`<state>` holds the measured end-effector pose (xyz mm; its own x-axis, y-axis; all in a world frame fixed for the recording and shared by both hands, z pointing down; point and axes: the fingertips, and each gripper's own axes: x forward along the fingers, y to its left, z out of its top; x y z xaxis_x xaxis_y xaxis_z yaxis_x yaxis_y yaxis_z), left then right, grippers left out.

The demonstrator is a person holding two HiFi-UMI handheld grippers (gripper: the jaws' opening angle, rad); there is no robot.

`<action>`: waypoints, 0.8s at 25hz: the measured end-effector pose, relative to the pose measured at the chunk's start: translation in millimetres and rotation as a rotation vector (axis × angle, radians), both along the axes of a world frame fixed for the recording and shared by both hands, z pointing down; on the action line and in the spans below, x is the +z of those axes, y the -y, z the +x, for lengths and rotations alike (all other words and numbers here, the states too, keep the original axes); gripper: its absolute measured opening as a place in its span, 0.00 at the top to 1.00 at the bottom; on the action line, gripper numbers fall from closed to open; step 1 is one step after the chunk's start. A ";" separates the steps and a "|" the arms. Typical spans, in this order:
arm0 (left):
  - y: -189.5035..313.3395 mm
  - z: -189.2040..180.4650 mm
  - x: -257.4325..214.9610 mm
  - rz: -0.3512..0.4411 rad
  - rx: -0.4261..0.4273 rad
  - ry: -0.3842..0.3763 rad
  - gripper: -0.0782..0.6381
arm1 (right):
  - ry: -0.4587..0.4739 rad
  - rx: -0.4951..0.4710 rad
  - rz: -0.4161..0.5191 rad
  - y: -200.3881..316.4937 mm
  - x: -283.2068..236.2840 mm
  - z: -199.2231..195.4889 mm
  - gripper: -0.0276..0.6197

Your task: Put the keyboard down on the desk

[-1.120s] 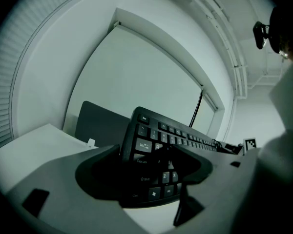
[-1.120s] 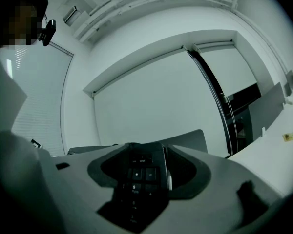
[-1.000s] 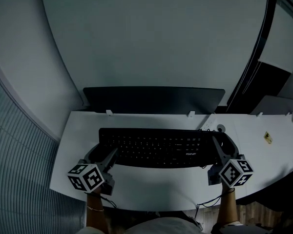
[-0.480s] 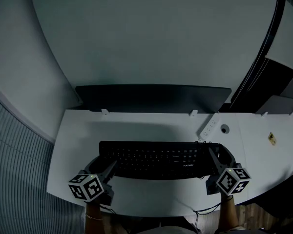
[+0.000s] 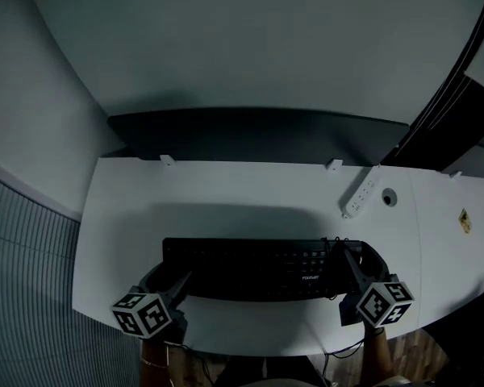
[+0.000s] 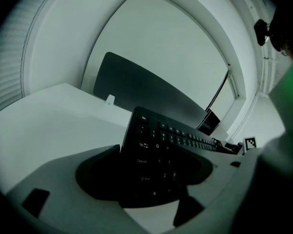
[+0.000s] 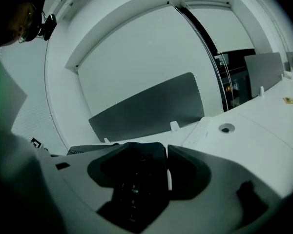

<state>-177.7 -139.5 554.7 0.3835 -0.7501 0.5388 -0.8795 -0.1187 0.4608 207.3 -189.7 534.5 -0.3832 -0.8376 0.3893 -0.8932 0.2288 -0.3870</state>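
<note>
The keyboard (image 5: 258,258) runs crosswise between the 2 grippers, the left gripper (image 5: 180,274) clamped on its left end and the right gripper (image 5: 353,258) on its right end, apparently tilted just above the near half of the desk (image 5: 226,192).

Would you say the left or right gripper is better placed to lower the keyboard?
Neither alone: the left gripper holds the keyboard at its left end, the right gripper its right end, so probably both together.
</note>
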 end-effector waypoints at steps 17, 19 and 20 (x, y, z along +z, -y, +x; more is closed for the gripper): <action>-4.7 3.7 78.2 -0.121 -0.034 -0.004 0.43 | -0.020 -0.047 -0.117 10.7 75.4 1.5 0.59; -1.8 1.9 80.1 -0.129 -0.034 0.000 0.43 | -0.015 -0.052 -0.132 11.6 80.0 -0.1 0.59; -0.4 1.1 80.7 -0.132 -0.033 0.004 0.43 | -0.014 -0.054 -0.140 11.9 82.4 -0.8 0.59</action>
